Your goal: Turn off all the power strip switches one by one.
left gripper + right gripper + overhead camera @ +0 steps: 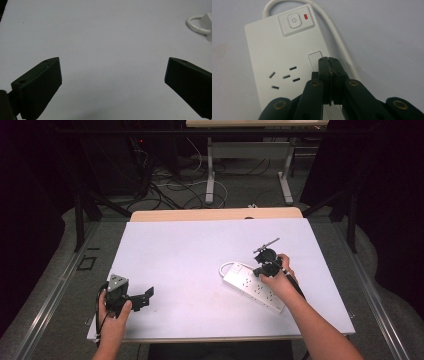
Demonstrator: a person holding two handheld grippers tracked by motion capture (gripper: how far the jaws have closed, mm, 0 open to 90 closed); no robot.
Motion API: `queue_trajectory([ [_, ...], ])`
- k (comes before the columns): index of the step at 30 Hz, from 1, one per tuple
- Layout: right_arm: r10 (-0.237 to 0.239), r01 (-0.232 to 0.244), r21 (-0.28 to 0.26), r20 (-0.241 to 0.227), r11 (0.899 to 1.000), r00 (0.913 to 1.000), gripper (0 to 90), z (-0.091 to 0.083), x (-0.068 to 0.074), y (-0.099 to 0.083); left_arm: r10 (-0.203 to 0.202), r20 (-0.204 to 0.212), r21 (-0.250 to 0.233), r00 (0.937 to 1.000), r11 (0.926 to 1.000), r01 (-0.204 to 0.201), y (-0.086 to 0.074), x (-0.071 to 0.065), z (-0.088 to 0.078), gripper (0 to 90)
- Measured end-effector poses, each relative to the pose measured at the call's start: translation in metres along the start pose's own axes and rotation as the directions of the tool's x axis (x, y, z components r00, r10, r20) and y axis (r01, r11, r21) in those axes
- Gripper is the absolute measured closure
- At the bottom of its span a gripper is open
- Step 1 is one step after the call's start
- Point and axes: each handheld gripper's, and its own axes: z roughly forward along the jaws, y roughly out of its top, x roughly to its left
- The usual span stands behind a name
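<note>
A white power strip (252, 287) lies on the white table top (190, 250), right of centre, with its white cable (225, 266) looped at its far end. In the right gripper view the power strip (274, 60) shows a power button (294, 20), a red light (306, 16) and one set of socket slots (284, 76). My right gripper (329, 60) is shut, jaws pressed together, tips just over the strip's face beside a small rectangular outline (315, 58). My right gripper (263, 267) sits over the strip's far end. My left gripper (145, 297) rests near the front left, jaws wide open (112, 65) with nothing between them.
The cable loop (197, 25) and a corner of the strip show far off in the left gripper view. A wooden table edge (215, 214) runs behind the white top. Beyond it stand table legs (210, 175) and loose floor cables (170, 185).
</note>
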Motion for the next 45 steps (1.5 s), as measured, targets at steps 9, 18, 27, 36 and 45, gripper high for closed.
queue_trajectory([
  [9, -0.032, 0.032, 0.002, -0.003, 0.999, 0.9995, 88.7, -0.002, 0.005, 0.000, 0.001, 0.000, 0.001, 1.0000, 1.0000, -0.001, 0.000, 0.000, 0.000, 0.9],
  [18, -0.039, 0.039, 0.022, 0.011, 0.999, 0.9992, 88.7, -0.007, 0.003, -0.001, -0.008, -0.002, 0.001, 1.0000, 1.0000, 0.008, 0.000, -0.001, 0.000, 0.9],
  [27, -0.048, 0.047, 0.040, 0.020, 0.998, 0.9986, 88.5, -0.011, 0.000, -0.005, 0.003, -0.001, 0.006, 1.0000, 1.0000, -0.003, 0.000, 0.000, 0.000, 0.9],
  [36, -0.046, 0.044, 0.056, 0.028, 0.997, 0.9986, 88.3, -0.017, -0.005, -0.012, -0.001, -0.002, 0.003, 1.0000, 1.0000, 0.001, 0.000, -0.001, 0.000, 0.9],
  [45, -0.042, 0.040, 0.067, 0.025, 0.997, 0.9988, 87.8, -0.019, -0.011, -0.019, -0.009, -0.005, 0.000, 1.0000, 1.0000, 0.009, 0.000, -0.002, 0.001, 0.9],
])
